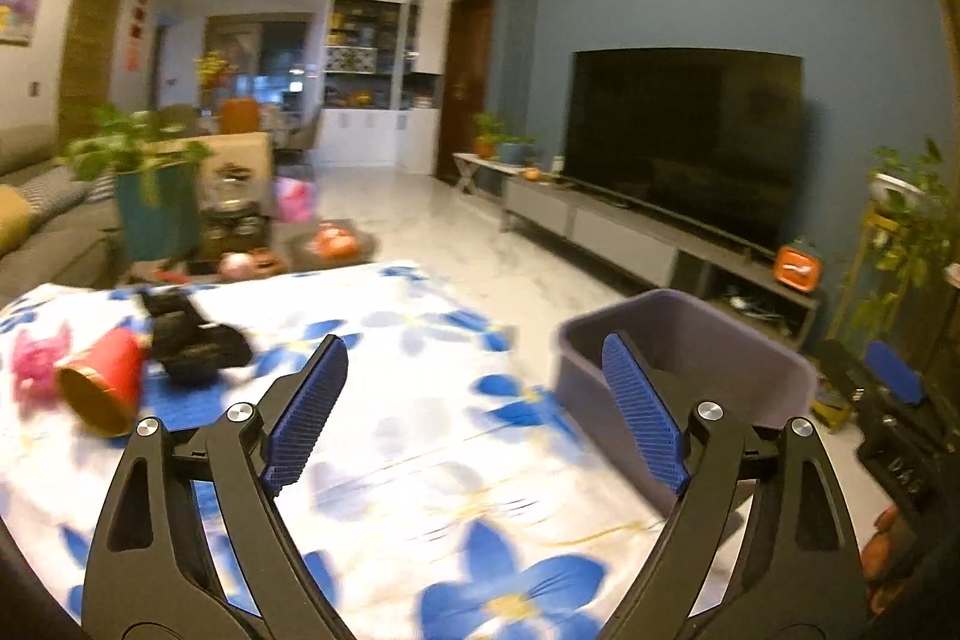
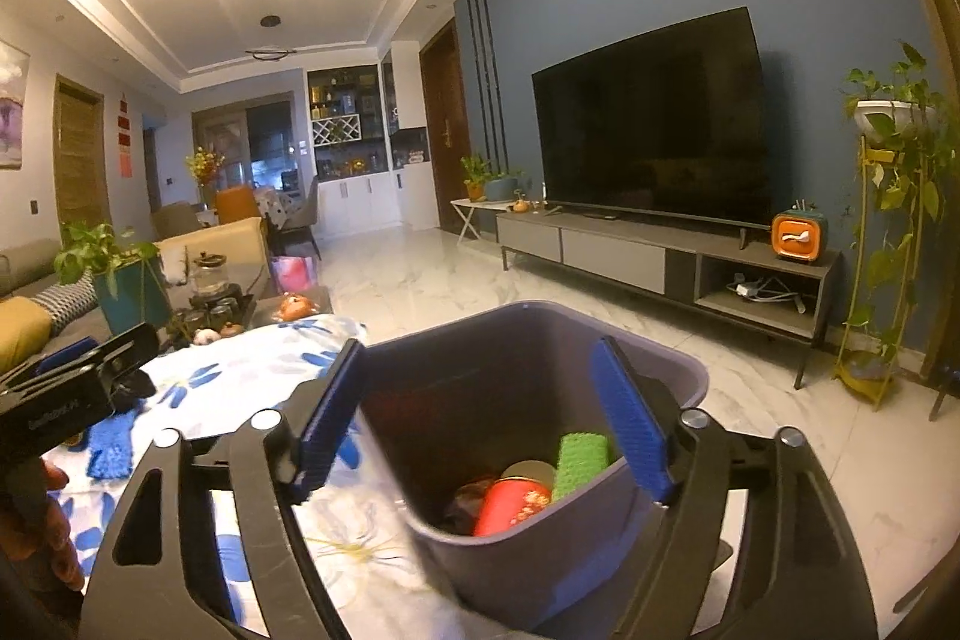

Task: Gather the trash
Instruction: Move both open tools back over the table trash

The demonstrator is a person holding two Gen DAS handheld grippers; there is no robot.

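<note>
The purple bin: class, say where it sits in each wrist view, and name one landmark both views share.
Left wrist view: the purple bin is right of centre, at the edge of the floral cloth, partly behind the left gripper's right-hand finger.
Right wrist view: the bin is lower centre, between the right gripper's open fingers, with trash inside.
Shared landmark: the black television.

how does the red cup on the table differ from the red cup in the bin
The table cup lies on its side on the flowered cloth, gold mouth toward the camera, plain red outside. The bin cup lies inside the grey bin against a green item, with a pattern on its side. Both are red and tipped over.
</note>
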